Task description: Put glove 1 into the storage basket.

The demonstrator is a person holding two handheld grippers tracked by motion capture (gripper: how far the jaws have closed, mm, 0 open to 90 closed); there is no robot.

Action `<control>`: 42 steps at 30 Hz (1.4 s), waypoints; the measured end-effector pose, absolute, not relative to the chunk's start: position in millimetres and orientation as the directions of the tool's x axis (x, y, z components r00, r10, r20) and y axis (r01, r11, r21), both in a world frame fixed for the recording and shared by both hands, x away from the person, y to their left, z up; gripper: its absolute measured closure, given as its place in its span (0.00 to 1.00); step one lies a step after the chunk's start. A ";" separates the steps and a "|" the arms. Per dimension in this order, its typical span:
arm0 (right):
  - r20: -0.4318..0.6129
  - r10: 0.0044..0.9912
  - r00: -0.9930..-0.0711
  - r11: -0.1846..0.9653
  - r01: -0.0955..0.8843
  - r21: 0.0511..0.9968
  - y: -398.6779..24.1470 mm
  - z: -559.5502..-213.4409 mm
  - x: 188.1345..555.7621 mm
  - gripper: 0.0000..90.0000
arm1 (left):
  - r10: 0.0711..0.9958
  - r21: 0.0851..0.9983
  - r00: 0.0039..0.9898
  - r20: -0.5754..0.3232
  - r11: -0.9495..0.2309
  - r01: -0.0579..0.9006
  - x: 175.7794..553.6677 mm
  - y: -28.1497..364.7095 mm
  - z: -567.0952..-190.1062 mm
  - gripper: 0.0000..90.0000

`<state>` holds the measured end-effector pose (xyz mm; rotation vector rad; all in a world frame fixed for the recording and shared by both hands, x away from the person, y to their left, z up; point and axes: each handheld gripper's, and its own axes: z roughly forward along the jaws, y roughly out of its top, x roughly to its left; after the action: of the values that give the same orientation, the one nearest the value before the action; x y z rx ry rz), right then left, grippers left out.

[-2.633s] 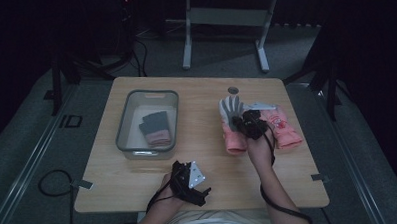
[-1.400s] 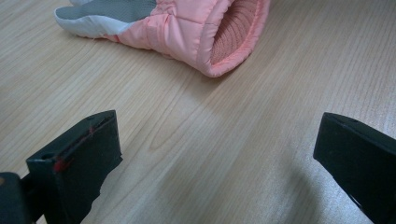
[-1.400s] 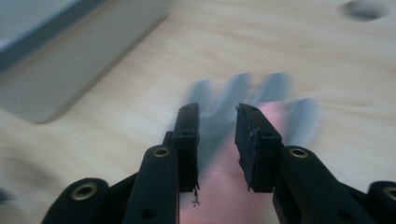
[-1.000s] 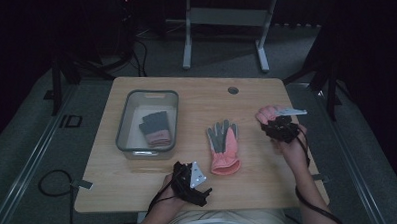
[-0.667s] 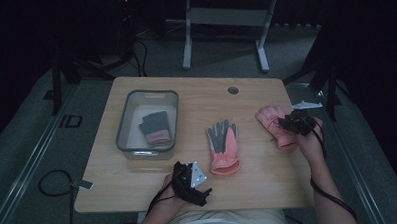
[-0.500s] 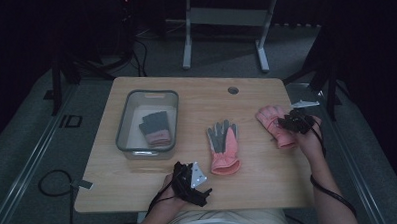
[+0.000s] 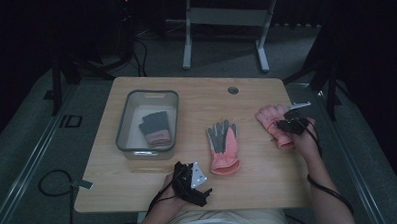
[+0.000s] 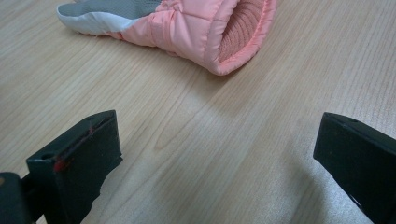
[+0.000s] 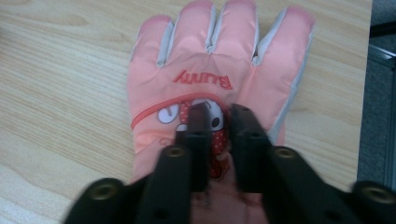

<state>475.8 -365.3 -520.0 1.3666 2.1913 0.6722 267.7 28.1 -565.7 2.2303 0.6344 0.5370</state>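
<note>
Bin [image 7: 121,119] left, one glove [image 7: 223,146] mid-table, another [image 7: 273,120] probably near right edge.

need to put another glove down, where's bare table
Bare wood between the grey bin and the middle glove, along the far edge around the round hole, and between the two pink gloves. Crowded at the right edge: the right gripper pinches the glove there.

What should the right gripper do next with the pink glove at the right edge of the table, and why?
Probably lift it a little. The right gripper has just been closing its jaws, which now pinch a fold of the pink glove on its printed back. The glove lies flat on the table, so a small lift would test the grip.
</note>
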 end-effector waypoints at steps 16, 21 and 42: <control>-0.036 0.963 -0.266 0.209 0.660 0.721 -341.2 -468.7 423.4 0.97 | 0.590 0.748 0.786 0.186 -0.604 0.276 268.0 27.9 -566.6 0.00; 0.002 0.975 -0.220 0.141 0.631 0.763 -326.5 -456.8 394.5 0.97 | 0.595 0.746 0.782 0.187 -0.604 0.281 268.3 28.2 -566.6 0.00; 0.006 0.983 -0.184 0.124 0.684 0.719 -286.9 -497.9 374.0 0.97 | 0.588 0.749 0.785 0.195 -0.606 0.268 265.8 26.9 -565.0 0.00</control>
<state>374.0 -286.9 -497.9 1.6051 1.9293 0.8239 265.8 26.9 -565.0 2.2309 0.6318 0.5562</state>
